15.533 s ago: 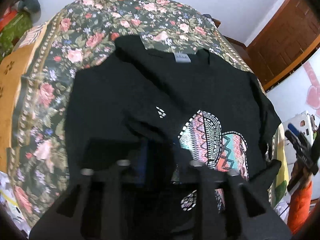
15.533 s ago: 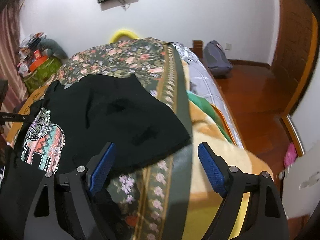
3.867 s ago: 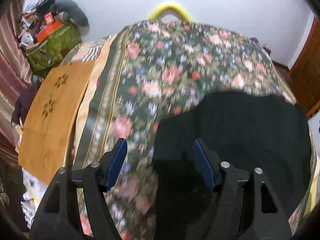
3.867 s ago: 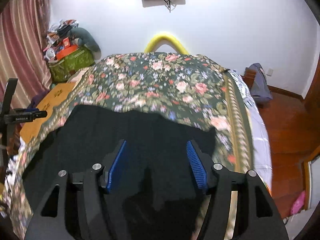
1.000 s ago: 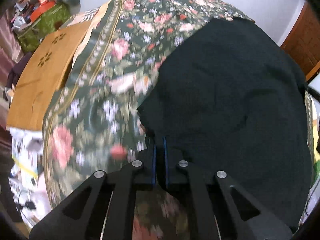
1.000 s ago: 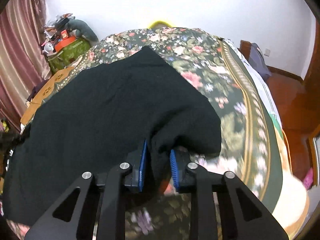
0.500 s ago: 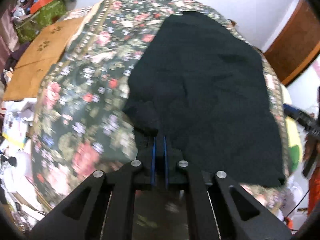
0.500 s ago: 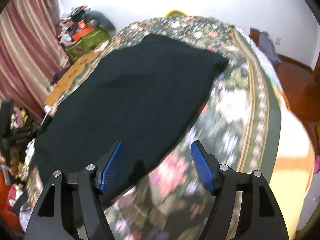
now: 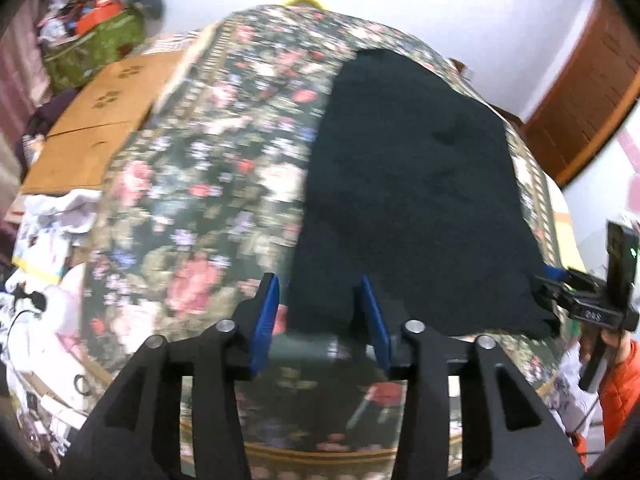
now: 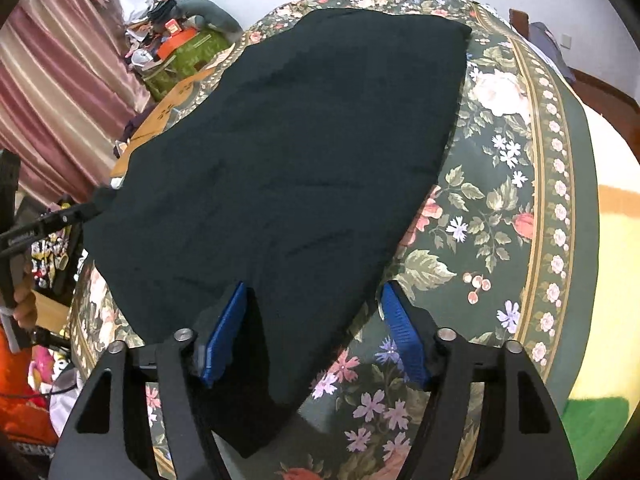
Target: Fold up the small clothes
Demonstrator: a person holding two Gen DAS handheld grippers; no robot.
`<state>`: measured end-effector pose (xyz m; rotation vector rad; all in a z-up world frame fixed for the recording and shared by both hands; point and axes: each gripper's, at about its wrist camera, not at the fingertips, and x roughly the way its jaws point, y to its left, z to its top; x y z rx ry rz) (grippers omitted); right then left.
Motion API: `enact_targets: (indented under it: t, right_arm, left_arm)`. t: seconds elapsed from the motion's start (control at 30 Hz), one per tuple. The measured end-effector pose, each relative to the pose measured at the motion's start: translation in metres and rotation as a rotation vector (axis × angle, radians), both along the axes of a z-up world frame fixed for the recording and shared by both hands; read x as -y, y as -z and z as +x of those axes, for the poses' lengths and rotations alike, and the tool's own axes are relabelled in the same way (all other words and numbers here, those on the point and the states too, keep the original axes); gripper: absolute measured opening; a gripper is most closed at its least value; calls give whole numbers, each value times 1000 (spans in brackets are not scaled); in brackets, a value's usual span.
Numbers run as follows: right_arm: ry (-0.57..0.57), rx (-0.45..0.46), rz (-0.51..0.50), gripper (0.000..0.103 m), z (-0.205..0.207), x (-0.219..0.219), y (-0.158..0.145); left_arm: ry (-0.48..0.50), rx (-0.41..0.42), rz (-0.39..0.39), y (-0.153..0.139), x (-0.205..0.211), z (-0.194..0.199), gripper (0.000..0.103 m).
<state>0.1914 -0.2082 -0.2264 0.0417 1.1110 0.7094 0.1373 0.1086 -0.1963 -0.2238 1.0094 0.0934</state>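
Observation:
A black garment (image 9: 408,184) lies spread flat, plain side up, on the floral bedspread (image 9: 208,184). In the left wrist view my left gripper (image 9: 320,316) hovers over the garment's near left corner. Its jaws are opening, and the cloth edge lies between the blue pads (image 9: 266,320) without being pressed. In the right wrist view the garment (image 10: 304,140) runs away toward the far end of the bed. My right gripper (image 10: 312,336) stands over its near right corner. Its jaws are closing, with cloth between the pads (image 10: 222,336) but not pinched.
A wooden board (image 9: 100,120) and a green bag (image 9: 92,52) of clutter sit to the bed's left, beside a pink curtain (image 10: 60,80). A brown door (image 9: 580,92) is at the right. An orange sleeve (image 9: 616,380) shows by the bed's near edge (image 9: 320,448).
Both grippers let go of the garment's corners, the right first, then the left. The garment was drawn across the bedspread and now lies flat. Both grippers sit nearer the bed's front edge.

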Motion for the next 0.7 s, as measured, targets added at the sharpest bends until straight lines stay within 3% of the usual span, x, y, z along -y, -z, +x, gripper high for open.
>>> enact_targets:
  t: [0.03,0.1,0.17,0.33,0.53,0.7]
  right_arm:
    - [-2,7,8,44,-1,-1,-1]
    - [-5,15,26,18,0,-3,-1]
    - [-13,35,24,8,-1,-6,-1]
    - [-33,64,-3,5,-2,-2,0]
    - [31,79,-97,5,10,23,4]
    - [70,122,-167,6,12,39,-12]
  left_arm:
    - [-22,-2,-5,-1,-7,0,45]
    - [-59,-7,-25,-1,-21,4,45]
    - [-77,-12,-36,-1,-28,8,45]
    - [-40,-14,-31,-3,-20,23,51]
    - [58,-8,-38,-6,11,44,55]
    - [158,-6,-25,-10,46,63,58]
